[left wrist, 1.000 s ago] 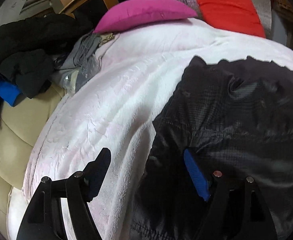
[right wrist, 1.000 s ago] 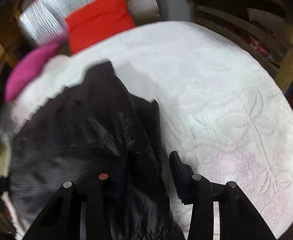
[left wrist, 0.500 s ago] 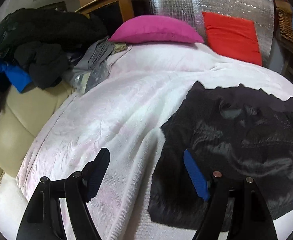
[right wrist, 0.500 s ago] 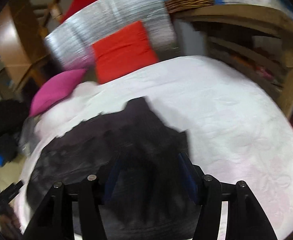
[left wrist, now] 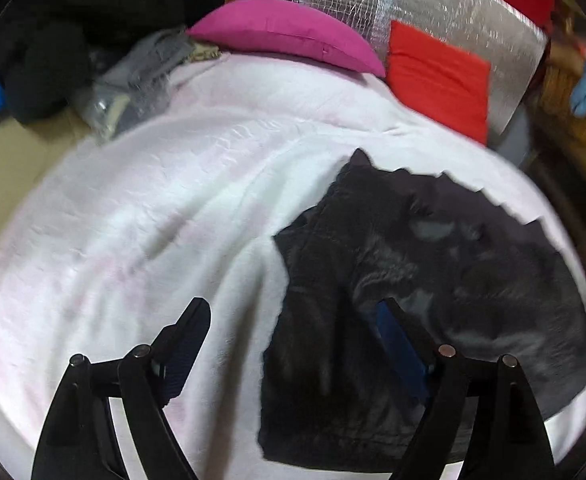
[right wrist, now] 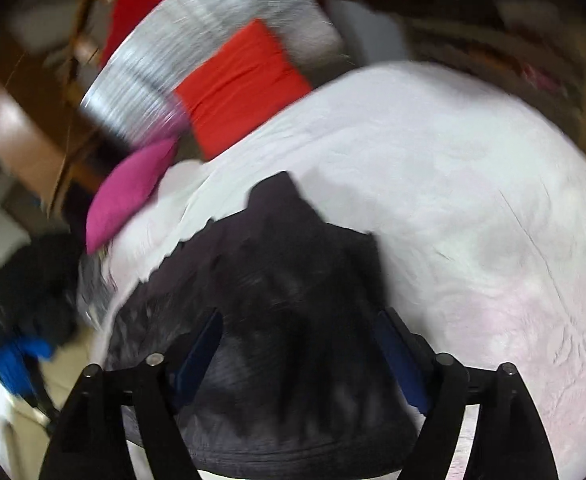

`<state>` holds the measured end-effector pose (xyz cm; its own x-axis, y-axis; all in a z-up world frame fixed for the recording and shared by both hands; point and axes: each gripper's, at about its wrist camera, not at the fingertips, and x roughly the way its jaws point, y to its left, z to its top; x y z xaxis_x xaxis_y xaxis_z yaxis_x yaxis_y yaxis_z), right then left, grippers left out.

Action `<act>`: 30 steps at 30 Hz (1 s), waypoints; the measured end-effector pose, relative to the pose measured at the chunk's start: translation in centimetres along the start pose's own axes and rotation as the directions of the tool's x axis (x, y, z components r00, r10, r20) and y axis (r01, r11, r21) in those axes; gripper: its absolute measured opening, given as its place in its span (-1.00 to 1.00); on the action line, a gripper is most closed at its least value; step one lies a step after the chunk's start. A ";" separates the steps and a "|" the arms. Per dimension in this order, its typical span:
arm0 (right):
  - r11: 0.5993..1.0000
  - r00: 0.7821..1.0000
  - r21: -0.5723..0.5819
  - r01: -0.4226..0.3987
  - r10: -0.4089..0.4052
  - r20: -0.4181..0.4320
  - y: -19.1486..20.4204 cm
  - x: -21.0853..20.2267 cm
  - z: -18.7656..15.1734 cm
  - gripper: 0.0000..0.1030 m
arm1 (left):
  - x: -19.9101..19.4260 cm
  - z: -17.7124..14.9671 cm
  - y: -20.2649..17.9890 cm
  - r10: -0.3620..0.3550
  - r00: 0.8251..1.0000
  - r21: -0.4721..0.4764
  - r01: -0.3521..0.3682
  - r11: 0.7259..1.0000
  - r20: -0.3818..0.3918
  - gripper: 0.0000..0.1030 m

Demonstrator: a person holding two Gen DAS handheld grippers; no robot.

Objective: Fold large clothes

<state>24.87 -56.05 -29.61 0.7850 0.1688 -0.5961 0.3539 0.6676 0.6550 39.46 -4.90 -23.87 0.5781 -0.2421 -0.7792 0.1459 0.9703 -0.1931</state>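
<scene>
Black garment lies flat on the white bedspread, in a rough folded block with a jagged far edge. Seen from the left hand-held gripper, it sits ahead and to the right: the gripper's right finger hangs over the dark cloth, its left finger over bare bedspread, and the garment's left edge runs between them. The jaws are opening, spread wide, with nothing pinched. From the right hand-held gripper, the garment lies straight ahead and below, filling the gap between both fingers; those jaws are also opening, and the pads stand clear of the cloth. Beyond the garment, at the far end of the bed, lie a magenta pillow and a red cushion against a silver foil sheet.
</scene>
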 end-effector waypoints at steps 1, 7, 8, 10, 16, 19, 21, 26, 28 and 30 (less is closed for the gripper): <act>0.999 1.000 0.034 -0.014 0.015 -0.016 -1.0 0.2 0.3 0.61 | 0.1 0.2 0.2 -0.037 0.999 -0.015 0.037 0.999 -0.006 0.66; 0.977 0.985 0.172 -0.125 0.142 -0.095 -5.1 1.5 1.1 0.61 | 1.6 0.7 1.6 -0.212 0.974 -0.113 0.203 0.973 -0.076 0.69; 0.970 0.980 0.193 -0.145 0.168 -0.109 -5.7 2.0 1.2 0.61 | 2.0 0.8 1.9 -0.229 0.970 -0.133 0.216 0.967 -0.088 0.70; 0.961 0.974 0.222 -0.166 0.196 -0.118 -6.3 2.7 1.4 0.61 | 3.3 0.8 2.5 -0.294 0.947 -0.192 0.267 0.944 -0.127 0.70; 0.956 0.952 0.216 -0.198 0.240 -0.190 -6.6 5.1 1.6 0.61 | 6.7 0.4 2.8 -0.348 0.907 -0.234 0.294 0.927 -0.239 0.71; 0.963 0.933 0.197 -0.182 0.233 -0.276 -6.1 7.3 1.0 0.62 | 7.5 0.3 1.8 -0.394 0.879 -0.207 0.346 0.915 -0.268 0.79; 0.969 0.929 0.151 -0.195 0.232 -0.290 -5.1 8.1 0.8 0.69 | 7.6 0.1 0.7 -0.449 0.846 -0.188 0.409 0.893 -0.288 0.79; 0.958 0.900 0.127 -0.257 0.285 -0.329 -2.4 10.1 0.1 0.96 | 8.2 -0.7 -2.9 -0.425 0.840 -0.083 0.423 0.902 -0.336 0.84; 0.951 0.893 0.121 -0.285 0.310 -0.328 -1.0 10.5 -0.4 0.97 | 8.1 -0.7 -3.5 -0.405 0.857 -0.081 0.401 0.913 -0.319 0.85; 0.943 0.884 0.127 -0.306 0.331 -0.329 0.0 10.8 -0.8 0.99 | 7.8 -0.7 -4.0 -0.387 0.872 -0.086 0.380 0.921 -0.299 0.84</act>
<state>32.99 -53.62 -36.43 0.6441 0.6090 -0.4628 0.1579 0.4861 0.8595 42.85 -10.66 -29.62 0.2073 -0.5863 -0.7831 0.2850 0.8020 -0.5250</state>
